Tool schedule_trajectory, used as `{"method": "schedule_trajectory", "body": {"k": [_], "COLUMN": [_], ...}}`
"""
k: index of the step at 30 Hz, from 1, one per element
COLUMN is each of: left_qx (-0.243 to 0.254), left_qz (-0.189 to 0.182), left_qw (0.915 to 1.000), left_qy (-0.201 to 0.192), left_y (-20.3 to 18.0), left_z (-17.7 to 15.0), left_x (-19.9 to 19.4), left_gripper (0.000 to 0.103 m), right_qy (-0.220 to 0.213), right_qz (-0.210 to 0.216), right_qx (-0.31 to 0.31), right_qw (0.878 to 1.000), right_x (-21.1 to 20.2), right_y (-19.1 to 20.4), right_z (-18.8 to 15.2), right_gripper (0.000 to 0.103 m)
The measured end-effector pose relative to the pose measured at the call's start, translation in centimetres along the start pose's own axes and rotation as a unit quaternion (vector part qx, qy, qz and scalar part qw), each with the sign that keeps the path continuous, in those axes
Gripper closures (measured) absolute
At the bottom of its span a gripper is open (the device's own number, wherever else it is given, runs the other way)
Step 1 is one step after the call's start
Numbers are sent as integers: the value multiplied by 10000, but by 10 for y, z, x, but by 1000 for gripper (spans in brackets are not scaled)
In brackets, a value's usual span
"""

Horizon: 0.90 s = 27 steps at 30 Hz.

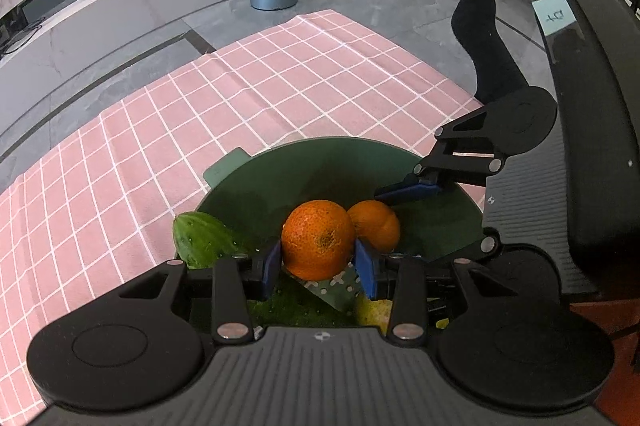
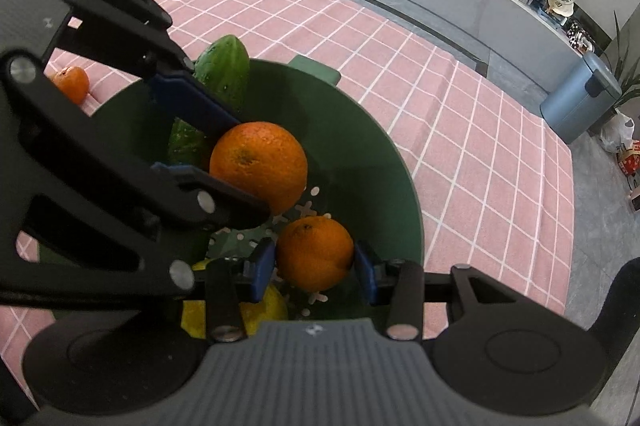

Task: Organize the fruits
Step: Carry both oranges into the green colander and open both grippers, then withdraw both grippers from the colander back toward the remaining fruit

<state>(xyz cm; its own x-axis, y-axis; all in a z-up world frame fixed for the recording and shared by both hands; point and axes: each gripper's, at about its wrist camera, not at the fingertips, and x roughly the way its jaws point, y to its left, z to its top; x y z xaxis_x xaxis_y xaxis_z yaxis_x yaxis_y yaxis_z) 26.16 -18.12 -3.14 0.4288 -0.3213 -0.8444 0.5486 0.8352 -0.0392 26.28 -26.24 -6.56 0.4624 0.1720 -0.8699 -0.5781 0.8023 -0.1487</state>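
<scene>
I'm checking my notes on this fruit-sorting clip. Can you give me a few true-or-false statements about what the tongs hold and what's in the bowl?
1. The left tongs grip an orange. True.
2. The right tongs are empty. False: they hold a smaller orange.
3. A cucumber leans over the green bowl's rim. True.
4. The bowl sits on a blue cloth. False: the cloth is pink checked.
5. Another orange lies outside the bowl. True.
</scene>
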Motion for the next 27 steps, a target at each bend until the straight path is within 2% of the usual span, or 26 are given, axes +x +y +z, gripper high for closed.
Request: {"method": "schedule_trajectory", "body": {"k": [3,8,10,12,23,27], "left_qx": [-66,-178,-256,-298,-180,-156], "left_qz": [-24,-42,-89,-93,-37,45], "left_qw": [10000,9998,9996,9994,9997,9998], "left_qy": [-38,-51,-108,-155,-154,-136], "left_y": [1,4,5,6,0,0], "left_z": [-1,-2,-2,-3,-17,-26], "left_x": [-2,-5,-9,-15,-54,-68], "left_gripper": [58,52,49,47,47,47], "right_qy": [9,53,34,33,57,-53], "right_qz": [-34,-154,-182,-208,-349,-309], "right_qx": [-42,-200,-203,-176,-114,-63], "right_qw": [10000,9997,9996,9996,9993,9995], "right_x": [-2,-5,-9,-14,-49,-66], "right_y": [5,16,17,17,33,48], "right_z": [0,2,3,3,2,3], "right_gripper": [63,62,61,55,53,48]}}
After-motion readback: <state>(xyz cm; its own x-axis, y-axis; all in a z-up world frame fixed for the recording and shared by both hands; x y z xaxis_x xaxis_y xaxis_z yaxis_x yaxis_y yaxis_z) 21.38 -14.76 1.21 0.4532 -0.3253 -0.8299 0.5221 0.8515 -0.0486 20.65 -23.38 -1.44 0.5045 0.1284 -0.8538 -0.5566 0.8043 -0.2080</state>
